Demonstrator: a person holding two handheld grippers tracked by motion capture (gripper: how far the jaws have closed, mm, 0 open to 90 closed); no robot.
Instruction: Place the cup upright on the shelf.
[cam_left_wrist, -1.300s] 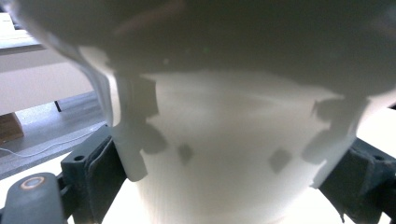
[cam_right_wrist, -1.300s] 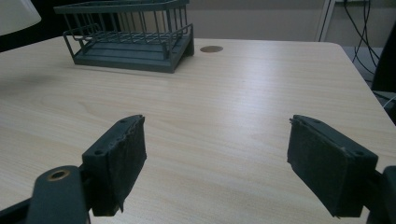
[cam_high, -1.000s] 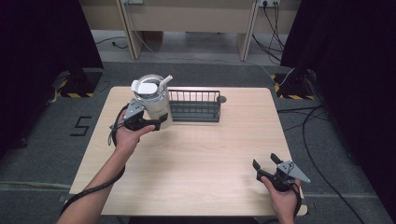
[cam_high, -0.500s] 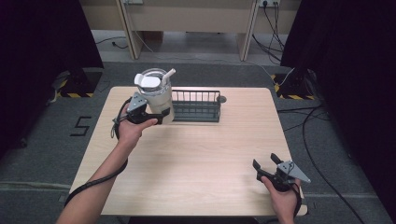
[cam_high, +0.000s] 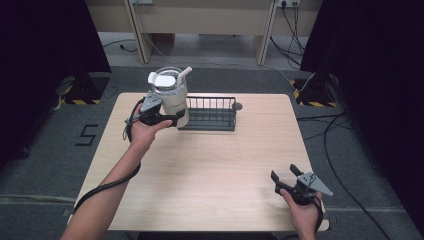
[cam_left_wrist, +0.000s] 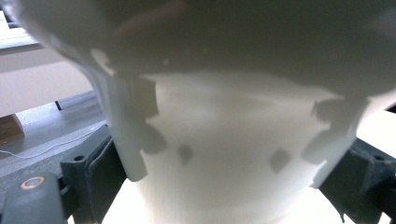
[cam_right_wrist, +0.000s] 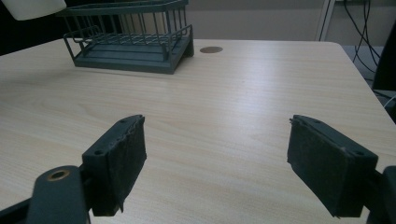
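Left gripper (cam_high: 167, 118) clamped on white jug (cam_high: 170, 97) (lid and spout on top), held above table (cam_high: 210, 170) beside dark wire basket (cam_high: 210, 114). Right gripper (cam_high: 289, 180) near front right corner, jaws spread, holding nothing.

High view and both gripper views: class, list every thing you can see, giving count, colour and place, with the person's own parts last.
Table: one, light wood, centre of the high view.
Blender jug: one, whitish with a white lid, held above the table's far left, beside the rack.
Wire rack: one, dark grey-green, far middle of the table.
Round cap: one, brownish, set in the tabletop right of the rack.
Left gripper: one, dark, jaws on either side of the jug.
Right gripper: one, dark, jaws apart, near right edge.
Hands: left hand, right hand.
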